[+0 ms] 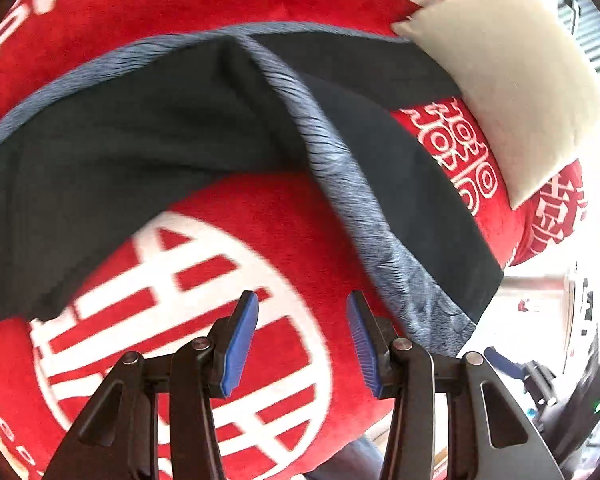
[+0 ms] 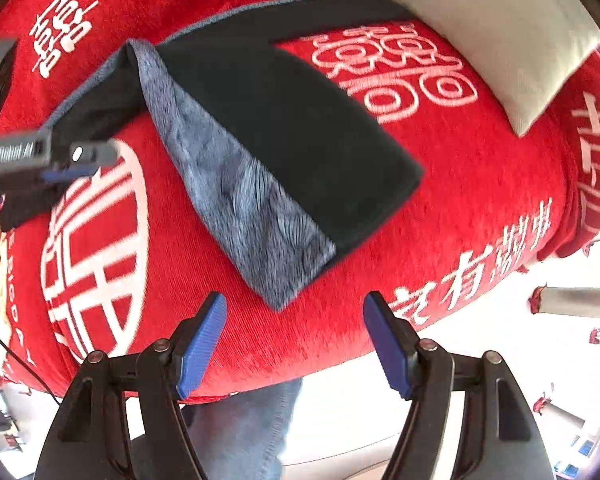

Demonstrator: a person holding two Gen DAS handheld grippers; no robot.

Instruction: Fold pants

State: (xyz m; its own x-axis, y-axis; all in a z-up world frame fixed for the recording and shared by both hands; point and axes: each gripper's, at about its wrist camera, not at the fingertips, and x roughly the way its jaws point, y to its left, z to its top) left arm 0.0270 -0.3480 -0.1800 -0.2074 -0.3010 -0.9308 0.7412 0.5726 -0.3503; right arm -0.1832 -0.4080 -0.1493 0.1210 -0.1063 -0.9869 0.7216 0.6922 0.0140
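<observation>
The pants [image 1: 148, 132] are dark navy with a blue-grey patterned side stripe [image 1: 340, 168]. They lie spread on a red blanket with white characters [image 1: 228, 264], one leg running toward the lower right. My left gripper [image 1: 302, 306] is open and empty, above the blanket just short of the pants. In the right wrist view the same pants [image 2: 300, 120] lie with the stripe [image 2: 236, 200] facing me. My right gripper [image 2: 294, 306] is open and empty, just short of the leg's hem corner. The left gripper [image 2: 72, 164] shows at the left of that view, blurred.
A beige pillow [image 1: 508, 80] rests on the blanket at the far right, touching the pants' upper edge; it also shows in the right wrist view [image 2: 488, 28]. The blanket's front edge [image 2: 340, 364] drops off near my right gripper. A person's jeans leg [image 2: 244, 432] is below it.
</observation>
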